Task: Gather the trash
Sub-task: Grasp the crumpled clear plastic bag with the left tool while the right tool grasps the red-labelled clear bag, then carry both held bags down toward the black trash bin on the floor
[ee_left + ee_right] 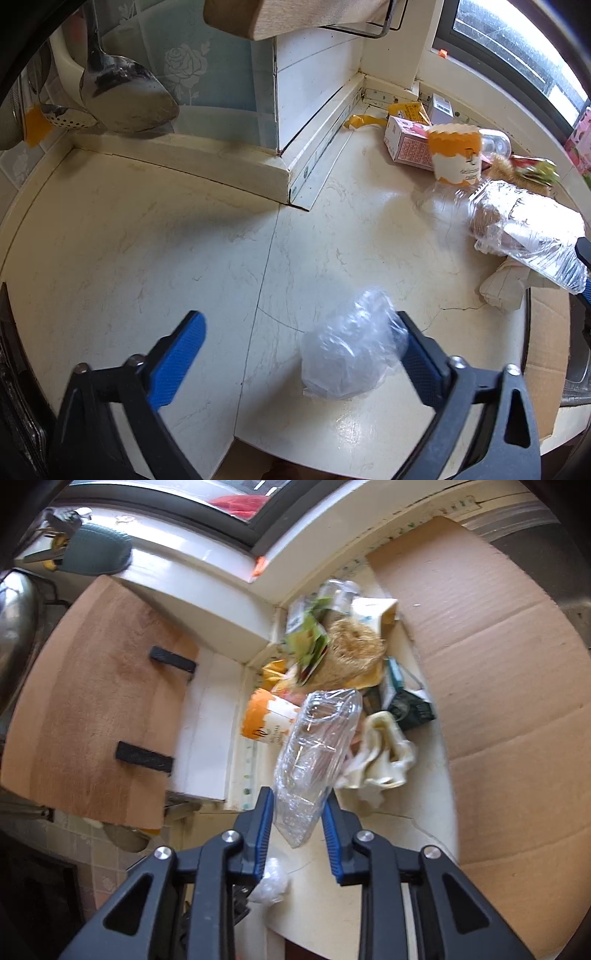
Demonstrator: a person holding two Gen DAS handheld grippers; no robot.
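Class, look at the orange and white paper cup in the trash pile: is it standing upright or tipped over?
Tipped over. The paper cup lies on its side on the counter, its printed wall facing up among the other trash.

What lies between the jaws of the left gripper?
In the left wrist view, a crumpled clear plastic bag lies on the counter between the open jaws of the left gripper, against one jaw.

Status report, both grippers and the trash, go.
Left gripper open, jaws astride the crumpled plastic wad, one pad touching. Right gripper shut on the clear plastic bottle. Trash pile beyond; nothing blocking.
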